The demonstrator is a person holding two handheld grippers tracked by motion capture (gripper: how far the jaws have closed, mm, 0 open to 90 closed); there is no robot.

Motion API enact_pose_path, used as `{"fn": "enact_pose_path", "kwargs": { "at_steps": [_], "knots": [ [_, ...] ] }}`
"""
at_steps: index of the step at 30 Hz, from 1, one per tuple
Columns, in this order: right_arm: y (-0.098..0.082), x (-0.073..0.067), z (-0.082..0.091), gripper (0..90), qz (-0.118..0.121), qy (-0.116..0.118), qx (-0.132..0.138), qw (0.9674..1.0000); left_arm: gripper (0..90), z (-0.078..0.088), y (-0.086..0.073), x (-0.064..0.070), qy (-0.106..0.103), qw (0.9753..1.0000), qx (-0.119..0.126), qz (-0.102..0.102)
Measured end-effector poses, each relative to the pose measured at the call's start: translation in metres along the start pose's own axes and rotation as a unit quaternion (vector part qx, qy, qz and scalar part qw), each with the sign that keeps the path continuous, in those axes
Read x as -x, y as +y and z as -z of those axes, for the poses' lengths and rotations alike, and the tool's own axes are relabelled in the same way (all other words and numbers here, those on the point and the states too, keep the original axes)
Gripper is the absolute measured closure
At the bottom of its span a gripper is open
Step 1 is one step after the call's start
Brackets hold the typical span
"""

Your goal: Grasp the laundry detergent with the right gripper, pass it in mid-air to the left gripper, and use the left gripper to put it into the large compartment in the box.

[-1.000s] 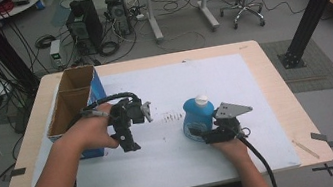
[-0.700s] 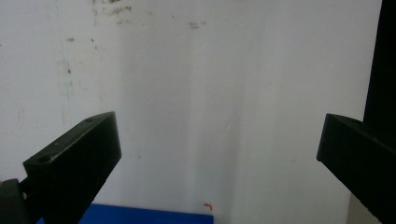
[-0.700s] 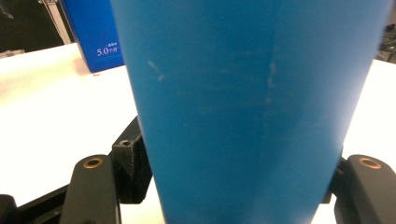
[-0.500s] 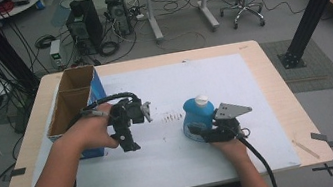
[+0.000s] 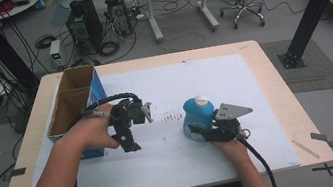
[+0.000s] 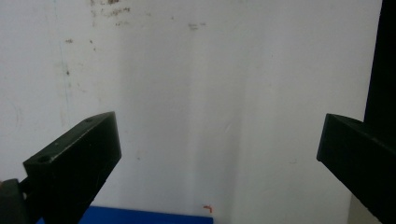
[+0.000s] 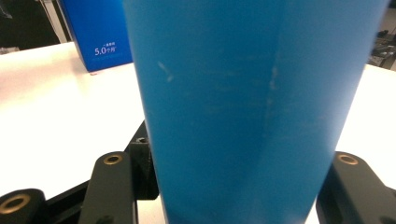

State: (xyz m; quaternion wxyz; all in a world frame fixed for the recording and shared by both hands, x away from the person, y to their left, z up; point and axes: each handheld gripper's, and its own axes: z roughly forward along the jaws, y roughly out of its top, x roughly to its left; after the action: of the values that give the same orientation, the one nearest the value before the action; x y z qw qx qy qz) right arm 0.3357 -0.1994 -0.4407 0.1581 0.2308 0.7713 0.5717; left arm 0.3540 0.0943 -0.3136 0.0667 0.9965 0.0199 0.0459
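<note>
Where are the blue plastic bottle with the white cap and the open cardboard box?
Blue plastic bottle with white cap (image 5: 196, 115): high view, on its blue shoulder.
Open brown cardboard box with blue sides (image 5: 94, 86): high view, on its blue side wall.

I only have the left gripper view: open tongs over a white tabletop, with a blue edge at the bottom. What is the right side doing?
Observer: The right tongs have just been closing and now clamp a blue bottle low on its body.
Operator: Is the bottle upright?
Observer: Yes, it stands upright on the table, with its white cap on top.
Operator: And that blue edge?
Observer: Likely the blue-sided cardboard box, which is open-topped and sits right beside the left hand.
</note>
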Motion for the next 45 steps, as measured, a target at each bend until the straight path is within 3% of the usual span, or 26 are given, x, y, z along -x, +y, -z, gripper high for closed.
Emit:
{"fn": "enact_pose_path", "kwargs": {
  "at_steps": [7,13,15,19,27,39,45],
  "knots": [
    [0.008,-0.003,0.0,44.8,0.021,0.01,-0.023,0.9995,0.1,0.003,0.003,0.001,0.0,1.0,0.0,-0.003],
    [0.02,-0.006,0.006,45.2,0.036,0.045,-0.024,0.9981,0.1,0.007,0.007,0.001,0.001,1.0,-0.002,-0.005],
    [0.027,-0.007,0.01,45.2,0.038,0.077,-0.024,0.996,0.1,0.009,0.008,0.001,0.001,1.0,-0.003,-0.006],
    [0.031,-0.011,0.011,45.1,0.043,0.103,-0.025,0.9935,0.1,0.014,0.012,0.002,-0.001,0.9999,-0.006,-0.009],
    [0.038,-0.028,0.0,45.0,0.061,0.171,-0.029,0.9829,0.3,0.023,0.029,0.01,-0.01,0.9995,-0.016,-0.027],
    [0.039,-0.049,-0.028,44.9,0.075,0.216,-0.035,0.9728,0.1,0.035,0.046,0.022,-0.013,0.9984,-0.032,-0.046],
    [0.041,-0.055,-0.041,44.9,0.08,0.226,-0.034,0.9701,0.1,0.036,0.052,0.027,-0.019,0.9978,-0.038,-0.05]
  ]
}}
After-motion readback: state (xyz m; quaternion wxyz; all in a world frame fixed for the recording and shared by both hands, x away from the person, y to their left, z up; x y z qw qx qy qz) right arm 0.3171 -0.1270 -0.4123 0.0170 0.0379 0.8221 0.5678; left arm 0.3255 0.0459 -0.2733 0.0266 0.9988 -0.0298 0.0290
